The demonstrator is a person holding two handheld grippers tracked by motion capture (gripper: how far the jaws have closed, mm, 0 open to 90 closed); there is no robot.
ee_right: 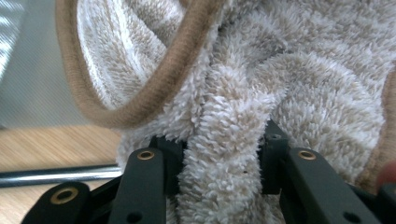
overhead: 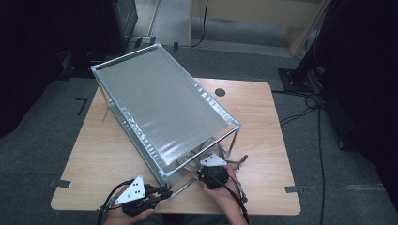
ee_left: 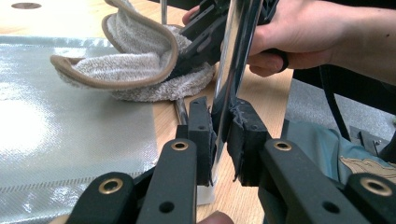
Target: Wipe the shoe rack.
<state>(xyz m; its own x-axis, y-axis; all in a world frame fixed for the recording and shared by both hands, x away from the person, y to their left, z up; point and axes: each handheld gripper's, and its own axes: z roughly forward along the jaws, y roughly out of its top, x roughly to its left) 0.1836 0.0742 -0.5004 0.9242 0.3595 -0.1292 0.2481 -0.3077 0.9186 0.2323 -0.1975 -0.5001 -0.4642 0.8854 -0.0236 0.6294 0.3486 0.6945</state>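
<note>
Towel: beige terry cloth (ee_right: pixel 243 107) with a tan bound edge, bunched in soft folds.
Location: on the wooden bench (overhead: pixel 117 154), at the near end of the metal rack (overhead: pixel 159 101), under its upper shelf and just beside the lower shelf sheet (ee_left: pixel 70 140).
Rack: 2 tiers, silvery frame, standing slantwise across the bench.
Left hand-held gripper (ee_left: pixel 219 135): clenched on a chrome upright post (ee_left: pixel 236 56) of the rack, pads pressing both sides.
Right hand-held gripper (ee_right: pixel 219 154): clamped on a thick fold of the towel, pile bulging between the pads.
Handling, judged: light, limp, compressible; no shape of its own, so it will drape and drag. Not fragile, not slippery; pile may snag on frame ends.
Best hold, judged: a gathered fold or the bound edge, taken deep between the pads.
Risk, judged: trailing corner catching the post.
</note>
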